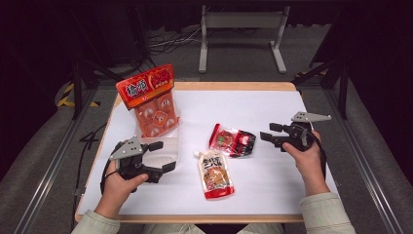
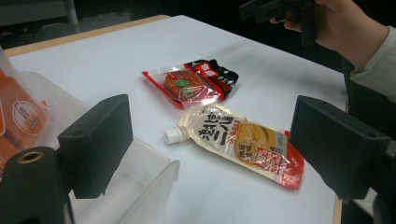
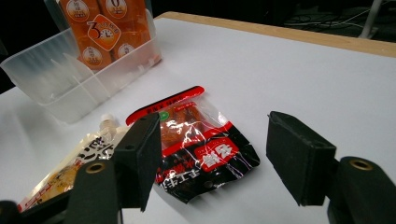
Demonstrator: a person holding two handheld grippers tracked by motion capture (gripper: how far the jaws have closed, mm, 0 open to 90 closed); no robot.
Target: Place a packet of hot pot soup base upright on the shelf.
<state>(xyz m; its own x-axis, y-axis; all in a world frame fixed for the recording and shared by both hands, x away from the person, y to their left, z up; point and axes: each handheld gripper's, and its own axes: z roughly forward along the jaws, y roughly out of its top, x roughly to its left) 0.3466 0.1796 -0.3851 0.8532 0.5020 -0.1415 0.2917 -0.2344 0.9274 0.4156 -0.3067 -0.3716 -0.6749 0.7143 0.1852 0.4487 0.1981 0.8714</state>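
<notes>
From the high view I'm looking down on a table covered by a white sheet, with a strip of bare wood edge along its top and bottom sides. It sits mid-frame on grey carpeted floor, and the room around it is dark. At the top centre of the frame I see the pale metal legs of a stand, with loose cables on the floor to its left. Yellow-and-black tape marks the floor at upper left, and metal rails run down both sides of the frame.

My left gripper sits at lower left, its jaws spread wide and holding nothing, just beside the clear plastic bin. In the left gripper view the bin's rim lies between and below the jaws. A tall orange snack pack stands upright in the far end of that bin.

My right gripper is at the right of the frame, jaws also apart and empty, aimed toward the red-and-black snack packet, which lies flat on the white sheet near the middle. In the right gripper view that packet lies on the sheet between the two jaws, not touched by either.

Below it, toward the bottom centre, a spouted sauce pouch lies flat, its white cap pointing toward the bin.
</notes>
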